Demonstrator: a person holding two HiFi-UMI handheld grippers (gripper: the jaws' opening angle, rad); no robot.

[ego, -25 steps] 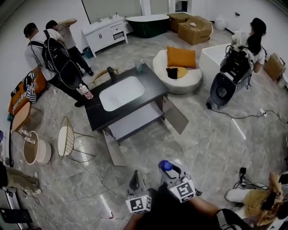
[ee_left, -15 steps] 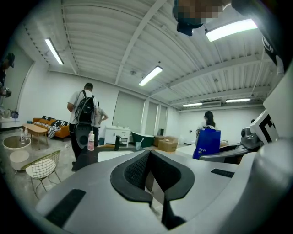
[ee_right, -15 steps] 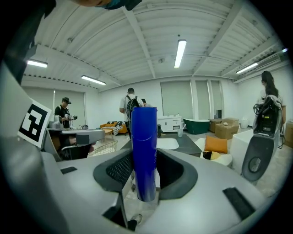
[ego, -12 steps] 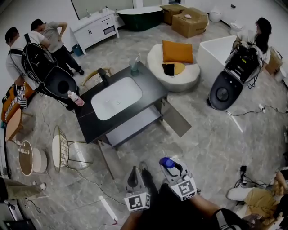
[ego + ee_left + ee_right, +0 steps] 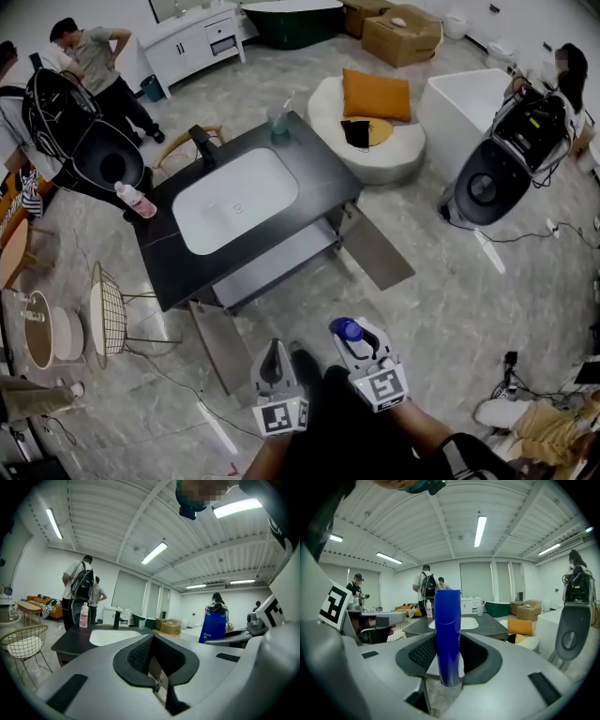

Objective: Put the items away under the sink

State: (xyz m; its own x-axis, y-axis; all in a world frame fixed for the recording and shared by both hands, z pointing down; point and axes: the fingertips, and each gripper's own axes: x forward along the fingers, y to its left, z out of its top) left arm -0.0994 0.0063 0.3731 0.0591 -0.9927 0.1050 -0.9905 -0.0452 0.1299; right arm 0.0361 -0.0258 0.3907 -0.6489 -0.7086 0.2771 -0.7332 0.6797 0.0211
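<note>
Right gripper view: right hand-held gripper (image 5: 450, 663) is clamped on an upright blue bottle (image 5: 447, 620), pads on its lower body, most of it standing above the jaws. Left hand-held gripper (image 5: 153, 663): jaws together, nothing between them. Head view: both are held low by the person, well apart from the bench (image 5: 323, 183) with the sink (image 5: 234, 199). Cabinet doors (image 5: 380, 251) are open and the shelf (image 5: 281, 255) under the sink is exposed. Pink bottle (image 5: 134, 199) and cup (image 5: 278, 119) stand on the bench top. Blue bottle looks like smooth rigid plastic, likely light. Its slick round wall could twist or slide in the pads. The low hold leaves it top-heavy, so a mid-body squeeze would be safer. Fill level can't be told.
</note>
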